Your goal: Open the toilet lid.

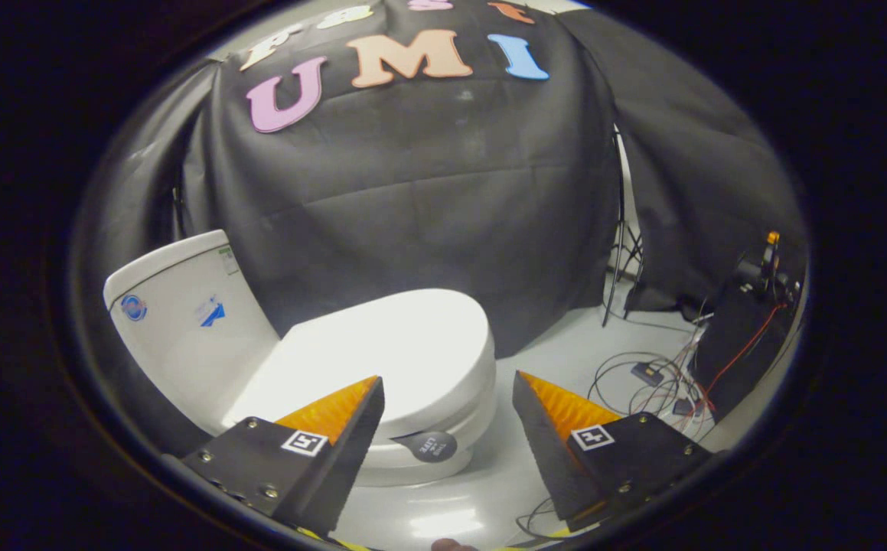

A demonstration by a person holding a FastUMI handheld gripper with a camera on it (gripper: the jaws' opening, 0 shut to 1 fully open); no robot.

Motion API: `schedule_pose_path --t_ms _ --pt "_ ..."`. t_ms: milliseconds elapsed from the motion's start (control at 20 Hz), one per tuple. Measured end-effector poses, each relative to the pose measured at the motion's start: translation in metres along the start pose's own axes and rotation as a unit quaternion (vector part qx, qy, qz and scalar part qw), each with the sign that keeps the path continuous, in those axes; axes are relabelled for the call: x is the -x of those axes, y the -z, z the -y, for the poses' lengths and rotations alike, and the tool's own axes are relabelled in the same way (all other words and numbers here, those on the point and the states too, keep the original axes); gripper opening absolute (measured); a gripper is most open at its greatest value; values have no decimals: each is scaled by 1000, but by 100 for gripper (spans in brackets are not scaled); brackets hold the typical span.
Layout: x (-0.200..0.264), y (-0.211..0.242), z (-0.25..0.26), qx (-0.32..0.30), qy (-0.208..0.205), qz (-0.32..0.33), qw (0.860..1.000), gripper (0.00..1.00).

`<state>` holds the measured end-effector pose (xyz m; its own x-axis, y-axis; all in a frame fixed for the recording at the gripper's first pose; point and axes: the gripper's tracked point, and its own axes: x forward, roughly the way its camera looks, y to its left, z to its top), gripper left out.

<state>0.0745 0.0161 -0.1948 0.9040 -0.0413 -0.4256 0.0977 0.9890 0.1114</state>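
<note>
Black cloth backs a white toilet (336,360) with its lid (405,344) down. Gripper (447,413) hovers above, tilted downward, jaws wide apart, empty, the lid's front edge between them.

A staged recording booth, not a real bathroom: black cloth (428,191) hangs as the wall behind a white toilet (382,360) standing on a pale glossy floor (565,352). Beyond the claw's right finger, loose cables (653,379) and electronic gear (757,306) sit beside a light stand (621,252).
</note>
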Motion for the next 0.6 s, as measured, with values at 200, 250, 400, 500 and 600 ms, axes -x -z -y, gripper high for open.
schedule_pose_path --t_ms 200,250,400,500,600 --pt "-15 36 5 -44 6 -56 997 100" --pt "-19 45 6 -58 5 -68 996 100" --pt "-27 67 2 -99 -2 -99 990 92" --pt "-33 76 2 -130 -4 -115 985 84" --pt "-36 82 -4 -171 -15 -133 976 81"
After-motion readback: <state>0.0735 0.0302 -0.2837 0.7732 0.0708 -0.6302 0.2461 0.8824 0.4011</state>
